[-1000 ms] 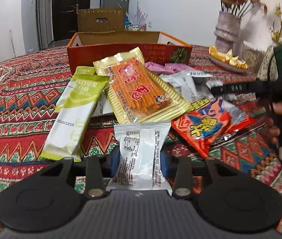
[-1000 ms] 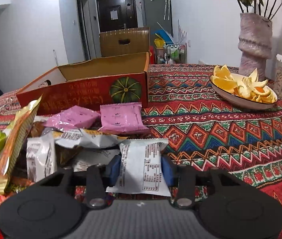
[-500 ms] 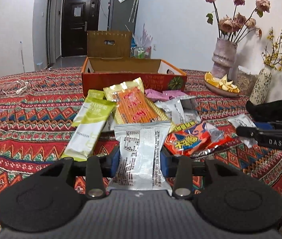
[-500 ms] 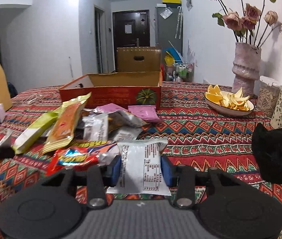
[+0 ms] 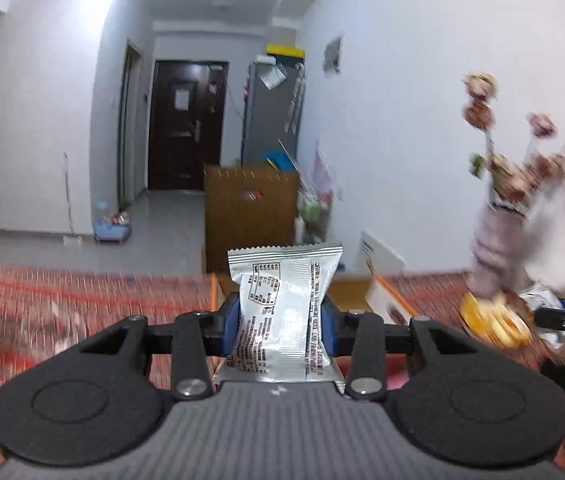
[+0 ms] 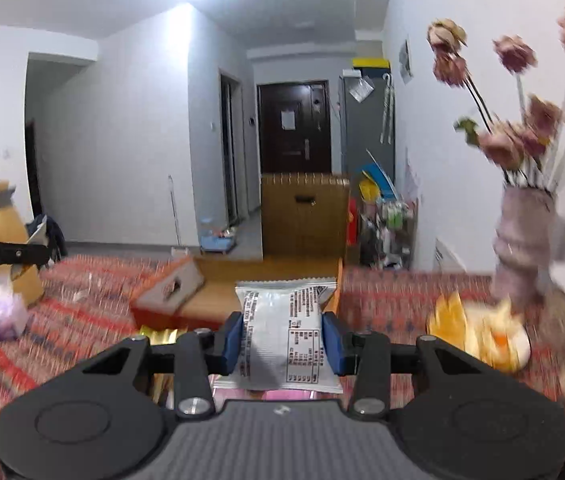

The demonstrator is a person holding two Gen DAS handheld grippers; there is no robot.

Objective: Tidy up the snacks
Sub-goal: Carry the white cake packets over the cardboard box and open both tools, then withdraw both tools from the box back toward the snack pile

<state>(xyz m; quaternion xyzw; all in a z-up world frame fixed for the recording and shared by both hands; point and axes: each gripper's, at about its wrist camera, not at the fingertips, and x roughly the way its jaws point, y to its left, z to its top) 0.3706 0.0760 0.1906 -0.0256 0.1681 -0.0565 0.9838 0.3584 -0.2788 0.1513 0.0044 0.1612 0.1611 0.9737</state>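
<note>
Clamped between the blue pads of the left gripper (image 5: 280, 322) is a silver snack packet (image 5: 282, 312), lifted above the patterned counter (image 5: 94, 300). Another silver packet (image 6: 284, 336) is pinched the same way by the right gripper (image 6: 284, 344). The cardboard box (image 6: 202, 292) is half hidden behind both packets. The vase (image 6: 522, 248) and fruit plate (image 6: 482, 340) are smeared by blur.
</note>
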